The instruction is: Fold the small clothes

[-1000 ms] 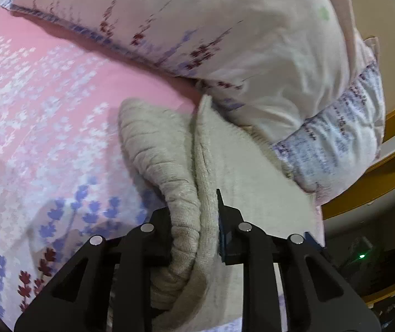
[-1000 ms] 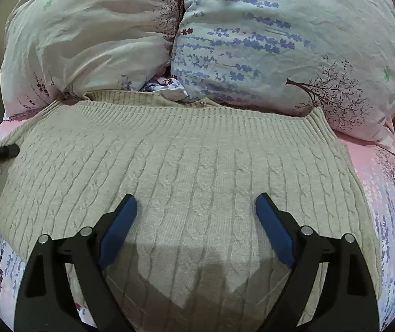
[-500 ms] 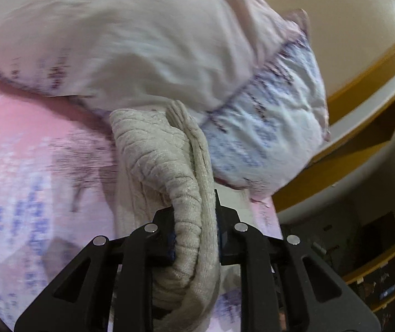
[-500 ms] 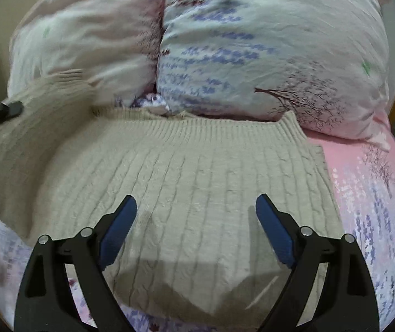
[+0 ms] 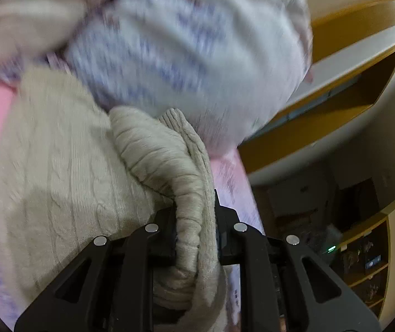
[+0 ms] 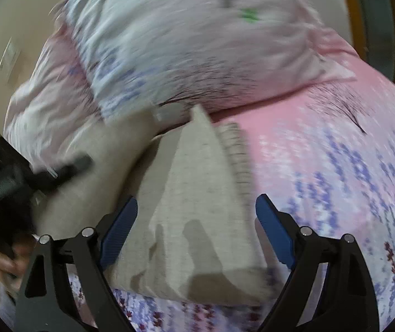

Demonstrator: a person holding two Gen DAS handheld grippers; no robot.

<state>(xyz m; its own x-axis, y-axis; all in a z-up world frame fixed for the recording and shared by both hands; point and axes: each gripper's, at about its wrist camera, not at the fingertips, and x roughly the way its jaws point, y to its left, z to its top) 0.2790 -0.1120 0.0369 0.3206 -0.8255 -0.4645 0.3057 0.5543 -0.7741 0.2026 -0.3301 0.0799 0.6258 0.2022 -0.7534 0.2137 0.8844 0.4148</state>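
A beige cable-knit sweater (image 5: 67,182) lies on a bed's pink floral sheet (image 6: 336,166), its bunched edge clamped in the narrow jaws of the left gripper (image 5: 194,229) at lower centre of the left wrist view. In the right wrist view the right gripper (image 6: 196,227) hangs over the knit at lower centre, its blue-padded jaws wide, closing slightly, and pressing on nothing. No brand, label or legible writing shows anywhere. Motion blur smears both frames: the print on the pillows (image 6: 186,41) across the upper half cannot be made out, and the left gripper at the left edge of the right wrist view is a dark smudge. The sweater's near hem is cut off behind the gripper bodies. Bare sheet lies open at right; a yellow-trimmed shelf unit (image 5: 344,91) stands beyond the bed's edge at right of the left wrist view.
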